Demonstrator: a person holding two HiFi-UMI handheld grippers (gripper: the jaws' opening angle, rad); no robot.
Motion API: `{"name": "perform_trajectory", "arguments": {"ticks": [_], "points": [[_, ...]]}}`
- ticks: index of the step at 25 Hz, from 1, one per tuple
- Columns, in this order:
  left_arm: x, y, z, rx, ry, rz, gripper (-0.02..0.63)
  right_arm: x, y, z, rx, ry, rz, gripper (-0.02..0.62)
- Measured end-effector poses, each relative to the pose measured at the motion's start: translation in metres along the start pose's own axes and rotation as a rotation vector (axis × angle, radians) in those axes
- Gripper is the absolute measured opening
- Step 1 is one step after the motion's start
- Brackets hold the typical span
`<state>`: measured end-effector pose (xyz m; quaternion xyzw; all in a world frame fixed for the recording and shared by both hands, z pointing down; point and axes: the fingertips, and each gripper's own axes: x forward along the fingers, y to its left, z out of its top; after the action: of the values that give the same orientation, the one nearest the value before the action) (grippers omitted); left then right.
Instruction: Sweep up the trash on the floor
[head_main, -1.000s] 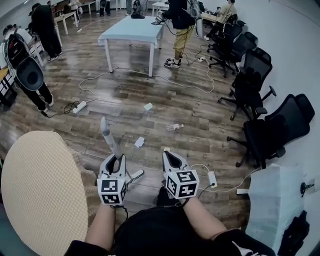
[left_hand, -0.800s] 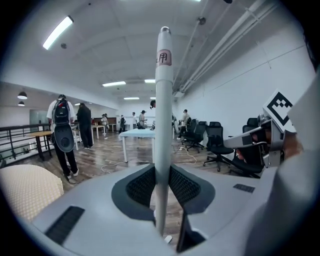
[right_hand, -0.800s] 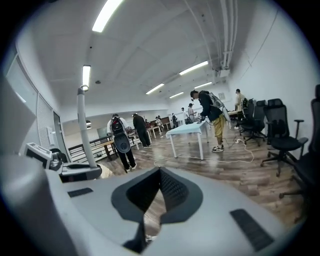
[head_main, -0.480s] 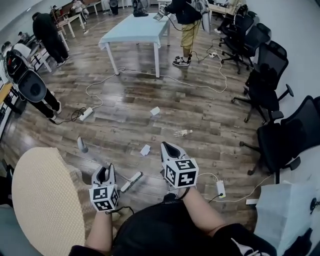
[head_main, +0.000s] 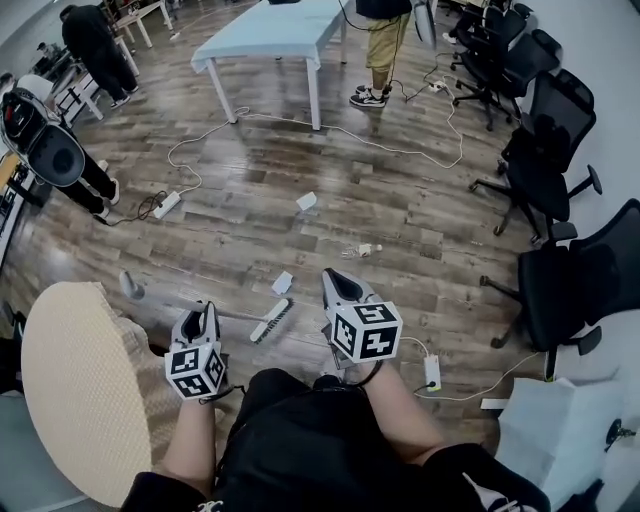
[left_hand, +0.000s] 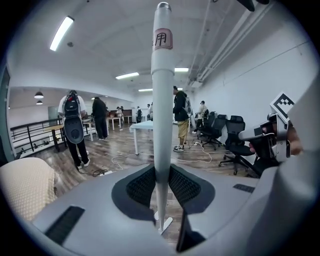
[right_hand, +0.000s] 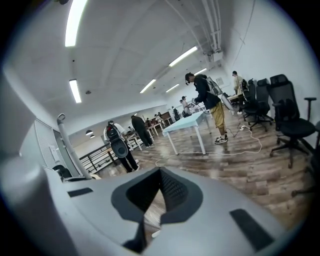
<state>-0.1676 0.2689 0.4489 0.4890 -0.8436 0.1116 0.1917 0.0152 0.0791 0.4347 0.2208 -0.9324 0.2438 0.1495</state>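
My left gripper (head_main: 198, 318) is shut on the grey handle of a broom (head_main: 160, 301); the handle slants low to the left, and its brush head (head_main: 272, 320) rests on the wooden floor. In the left gripper view the handle (left_hand: 162, 100) rises straight up between the pads of the left gripper (left_hand: 161, 180). My right gripper (head_main: 336, 281) is held beside it, shut and empty, which the right gripper view confirms (right_hand: 159, 186). Trash lies ahead on the floor: a paper scrap (head_main: 283, 282) near the brush, another scrap (head_main: 306, 201) farther out, and a crushed plastic bottle (head_main: 361, 250).
A beige round cushion (head_main: 70, 390) fills the left foreground. Cables and power strips (head_main: 432, 373) cross the floor. A light-blue table (head_main: 270, 30) stands far ahead with people around it. Black office chairs (head_main: 560, 290) line the right wall. A person with a backpack (head_main: 55, 150) stands at left.
The broom handle has swung from upright down to the left, with the brush head now on the floor. My left gripper dropped lower and leftward. The right gripper barely moved.
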Motion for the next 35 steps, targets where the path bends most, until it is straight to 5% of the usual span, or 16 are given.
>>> {"name": "perform_trajectory", "arguments": {"ticks": [11, 20, 28, 35], "points": [[0.054, -0.016, 0.010, -0.048, 0.034, -0.013, 0.084, -0.024, -0.053, -0.006, 0.042, -0.001, -0.090, 0.014], [0.112, 0.034, 0.003, -0.132, 0.125, 0.034, 0.084, -0.027, -0.075, -0.003, 0.072, 0.002, -0.232, 0.014], [0.170, 0.044, -0.039, -0.028, 0.243, -0.059, 0.084, 0.001, -0.075, -0.002, 0.080, 0.077, -0.326, 0.014], [0.210, 0.097, -0.072, -0.100, 0.320, 0.002, 0.084, 0.041, -0.057, -0.014, 0.061, 0.186, -0.346, 0.014]]}}
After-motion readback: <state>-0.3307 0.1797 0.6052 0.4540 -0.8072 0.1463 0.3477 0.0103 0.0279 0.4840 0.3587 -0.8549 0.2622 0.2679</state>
